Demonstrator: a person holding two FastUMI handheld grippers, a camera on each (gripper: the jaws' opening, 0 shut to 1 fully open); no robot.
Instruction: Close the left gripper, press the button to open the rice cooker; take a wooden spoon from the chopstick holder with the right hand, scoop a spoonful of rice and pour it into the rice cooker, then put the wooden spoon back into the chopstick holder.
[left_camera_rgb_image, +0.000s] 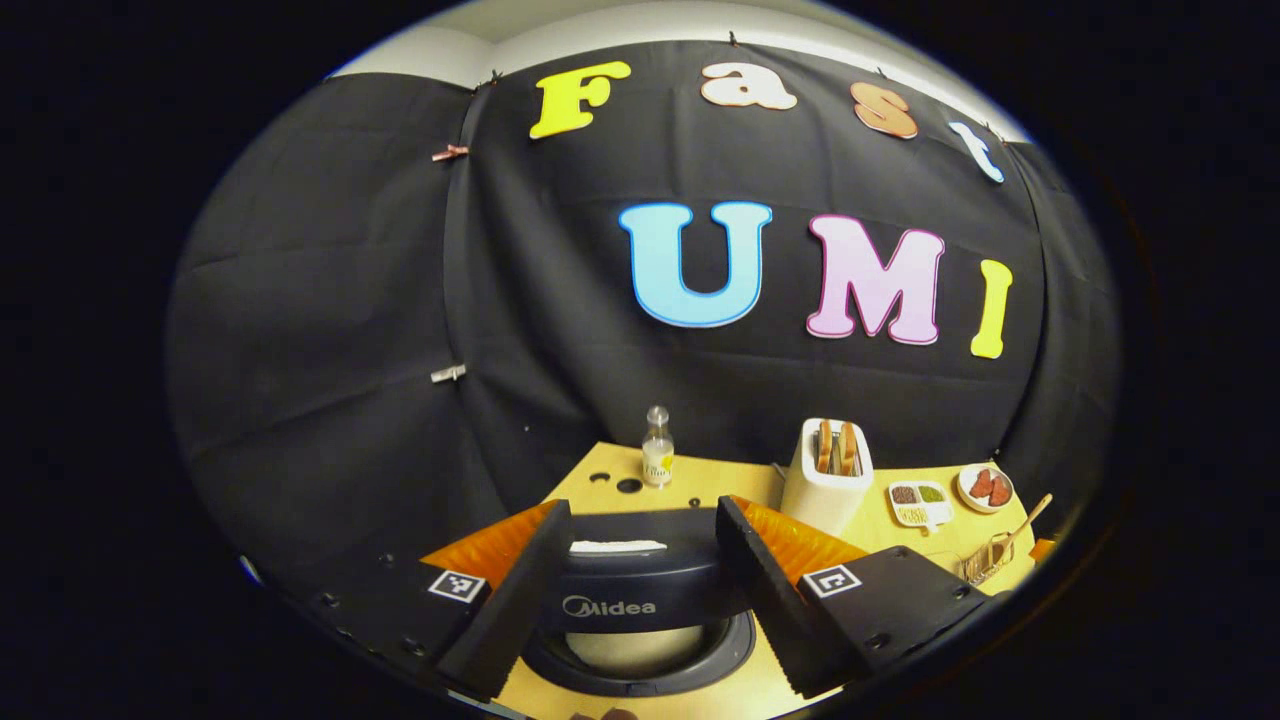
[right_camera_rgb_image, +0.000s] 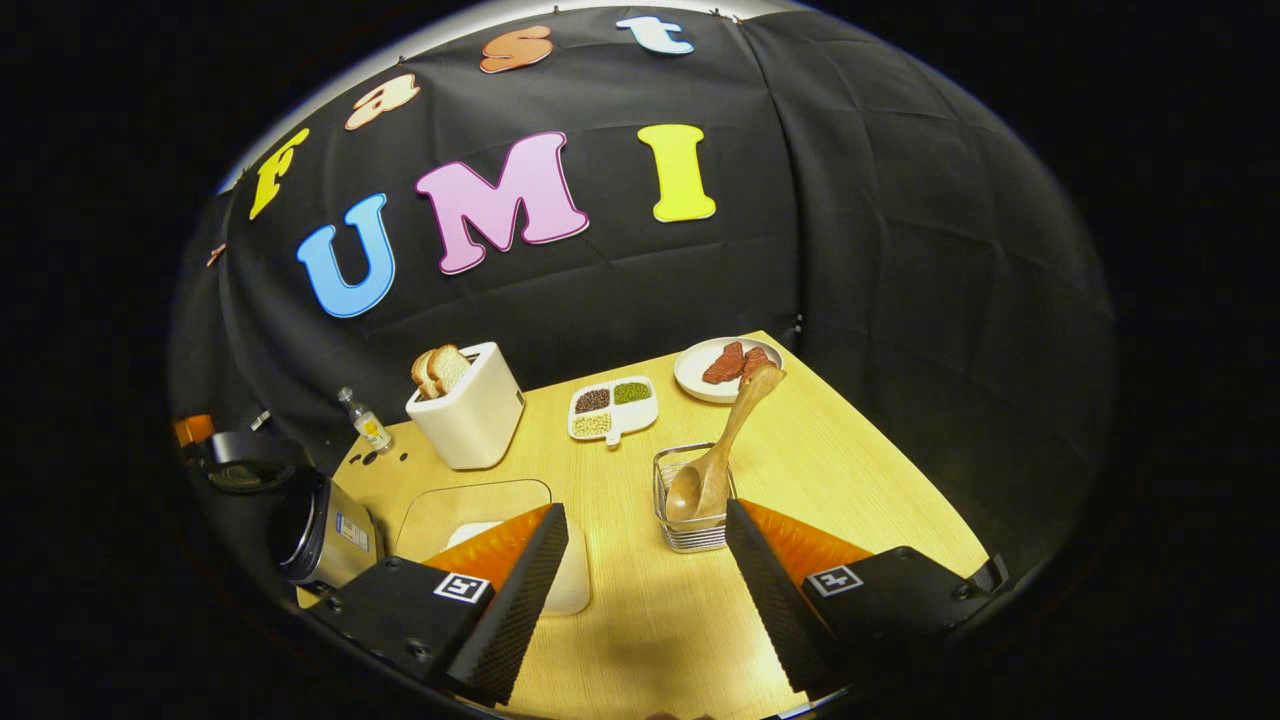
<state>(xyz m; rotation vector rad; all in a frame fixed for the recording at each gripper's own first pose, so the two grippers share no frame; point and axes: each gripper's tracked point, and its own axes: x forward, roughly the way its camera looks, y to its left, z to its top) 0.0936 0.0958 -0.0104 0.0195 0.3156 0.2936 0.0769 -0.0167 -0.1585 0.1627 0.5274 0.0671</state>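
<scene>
Topping wooden table (right_camera_rgb_image: 850, 480): toaster (right_camera_rgb_image: 468, 418), plate (right_camera_rgb_image: 700, 385).

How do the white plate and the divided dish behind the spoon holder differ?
The white plate is round and holds reddish-brown pieces; the divided dish is squarish, with three compartments of dark, green and pale grains. The plate sits farther back and right of the dish. Both are white and rest on the wooden table.

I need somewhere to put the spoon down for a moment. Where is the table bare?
The widest bare stretch of table lies right of the wire holder, below the plate. A narrower strip runs between the holder and the clear container. The back is crowded: toaster, divided dish and plate stand close together.
</scene>
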